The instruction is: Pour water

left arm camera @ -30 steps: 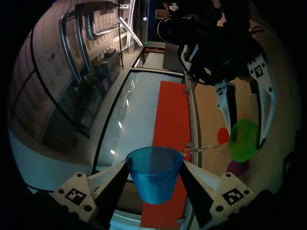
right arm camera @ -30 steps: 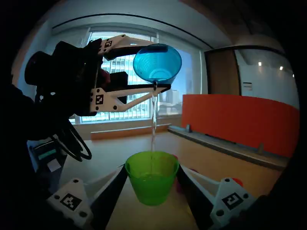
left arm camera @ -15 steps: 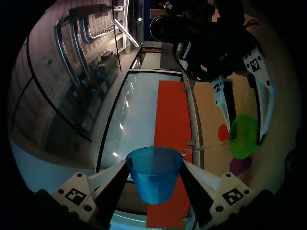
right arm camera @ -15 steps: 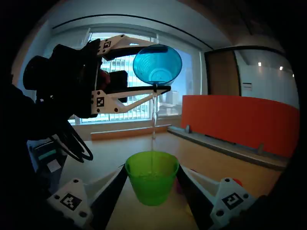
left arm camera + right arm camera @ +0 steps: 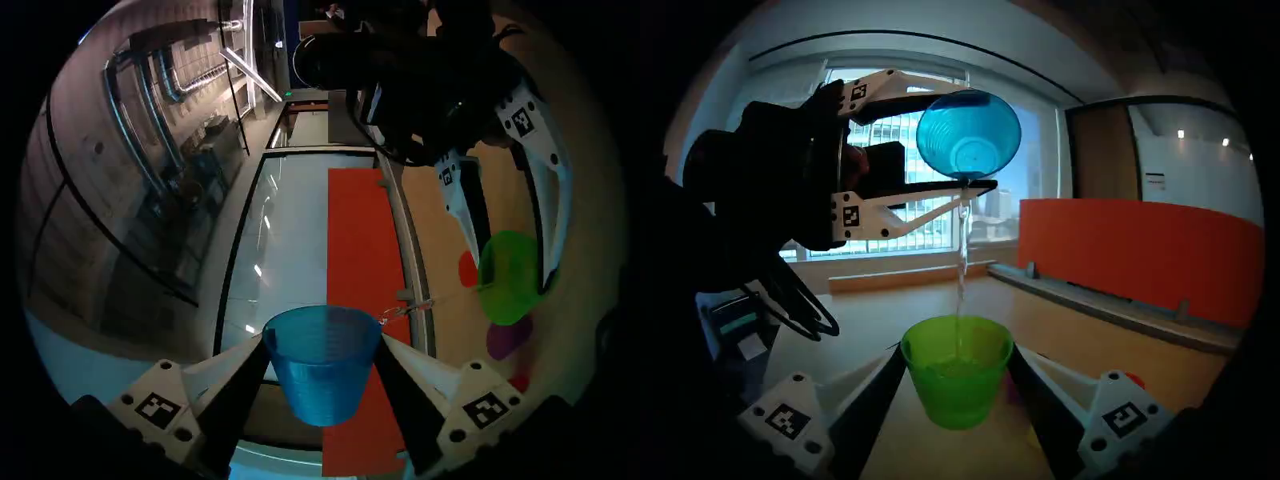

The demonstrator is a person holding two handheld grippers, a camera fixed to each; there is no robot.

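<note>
From the right gripper view, 12 o'clock is a no-go: the left gripper (image 5: 974, 138) holds the tilted blue cup (image 5: 964, 128) right over the green cup (image 5: 958, 380), with a water stream (image 5: 961, 264) joining the two. Looped cables (image 5: 796, 300) and the hand (image 5: 776, 188) behind that gripper crowd 9 o'clock. The orange partition (image 5: 1144, 256) walls off 3 o'clock. Bare table (image 5: 1056, 328) around 2 o'clock, between green cup and partition, looks passable.

We are seeing bright colours.
We are looking at a clear blue cup (image 5: 322, 372), a lime green cup (image 5: 958, 380), an orange-red panel (image 5: 1144, 244) and black-and-white patterned markers (image 5: 785, 422).
</note>
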